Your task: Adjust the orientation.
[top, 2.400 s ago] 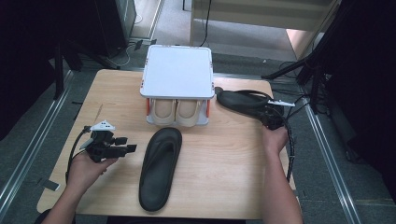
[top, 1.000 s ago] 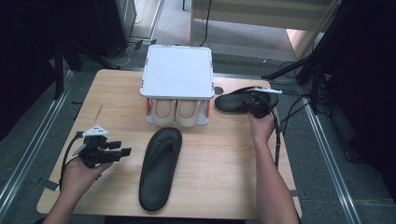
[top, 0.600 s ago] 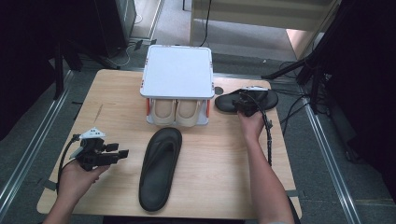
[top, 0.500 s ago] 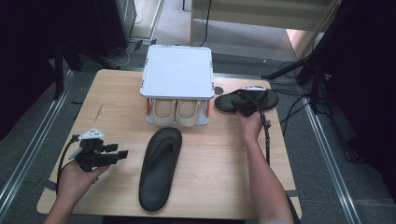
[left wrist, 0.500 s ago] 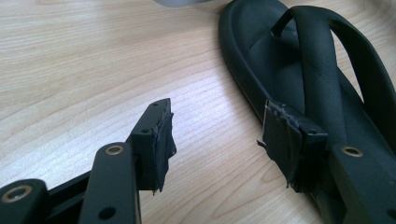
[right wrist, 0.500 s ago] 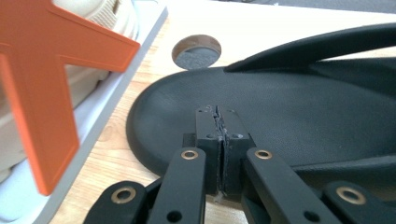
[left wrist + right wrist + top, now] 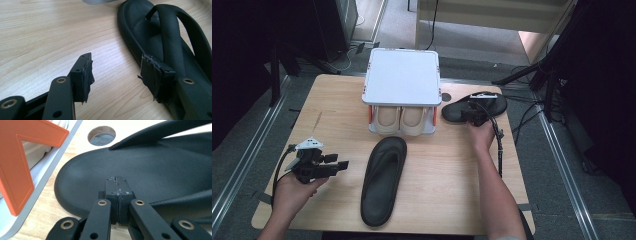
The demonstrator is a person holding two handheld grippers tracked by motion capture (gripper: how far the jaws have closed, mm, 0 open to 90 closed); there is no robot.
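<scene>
Two black flip-flops lie on the wooden table. One sandal [image 7: 384, 180] lies lengthwise at the front middle. The other sandal [image 7: 453, 113] lies across the back right, beside a white rack. My right gripper [image 7: 472, 114] is over this back sandal [image 7: 150, 167]. In the right gripper view that gripper [image 7: 116, 180] has its jaws shut pad to pad with nothing between them, just above the footbed near its rounded end. My left gripper [image 7: 337, 165] rests at the front left, open and empty. Its open jaws [image 7: 116, 67] point at the front sandal [image 7: 150, 32], whose edge lies beside the right fingertip.
A white rack [image 7: 402, 77] with orange side brackets [image 7: 17, 157] stands at the back middle, with a beige pair of shoes [image 7: 401, 119] under its top. A round cable hole [image 7: 101, 135] sits in the table [image 7: 337, 115] beside the back sandal. Cables trail off the right edge.
My right hand has moved left along the back sandal, from its right end to near its left end, and a little down. The left hand has stayed about where it was.
</scene>
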